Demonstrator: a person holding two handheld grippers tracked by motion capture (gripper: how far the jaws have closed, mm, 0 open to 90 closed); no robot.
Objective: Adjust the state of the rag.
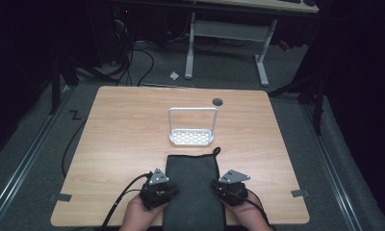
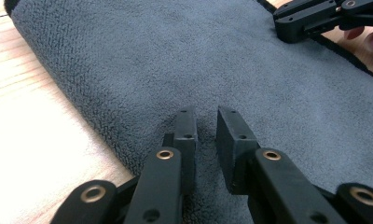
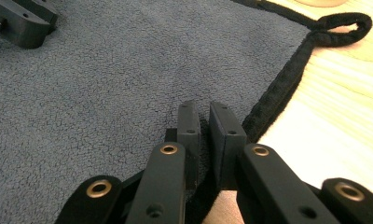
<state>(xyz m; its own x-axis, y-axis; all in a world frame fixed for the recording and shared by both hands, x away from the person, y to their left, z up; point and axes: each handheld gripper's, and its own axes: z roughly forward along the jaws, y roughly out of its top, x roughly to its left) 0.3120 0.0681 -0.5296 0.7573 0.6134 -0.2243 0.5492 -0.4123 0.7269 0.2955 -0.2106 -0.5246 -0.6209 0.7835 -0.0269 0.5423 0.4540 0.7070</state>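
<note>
- A folded dark grey towel (image 1: 194,190) is laid on the near middle of the desk (image 1: 118,144), its hanging loop pointed away from the person.
- A fold at its left edge is pinched by the left gripper (image 2: 207,128), jaws nearly together.
- Its black-trimmed right edge is clamped by the right gripper (image 3: 205,122).
- A white rack (image 1: 192,127) is stood just beyond the towel.

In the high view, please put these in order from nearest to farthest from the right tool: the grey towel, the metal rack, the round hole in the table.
1. The grey towel: the right tool is at its right edge.
2. The metal rack: past the towel's far end, mid-table.
3. The round hole: near the table's far edge, behind the rack.
</note>
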